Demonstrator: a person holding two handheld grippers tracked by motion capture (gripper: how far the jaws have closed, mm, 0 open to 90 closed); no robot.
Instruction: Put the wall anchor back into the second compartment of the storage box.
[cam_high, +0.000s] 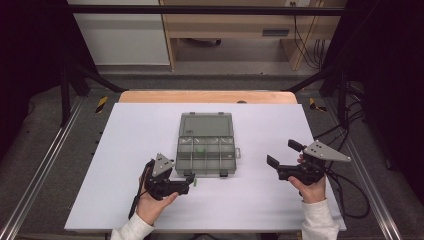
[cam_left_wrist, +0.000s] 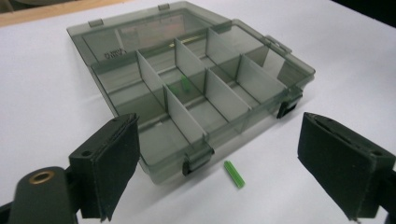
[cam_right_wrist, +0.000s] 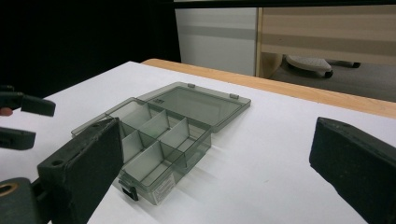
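Organizer box is what we work around, lying open mid-table on the white sheet, its lid folded flat away from us so every compartment is reachable from above. Our left gripper sits just off the box's near left corner, jaws spread wide and holding nothing. They straddle a small green peg lying loose on the sheet just beside the front latch, which looks like a line-up for a pick. A second green peg already rests in a middle compartment, so we judge sorting is under way. Our right gripper hovers well to the right, likewise wide and empty, clear of the box, probably to keep out of the way.
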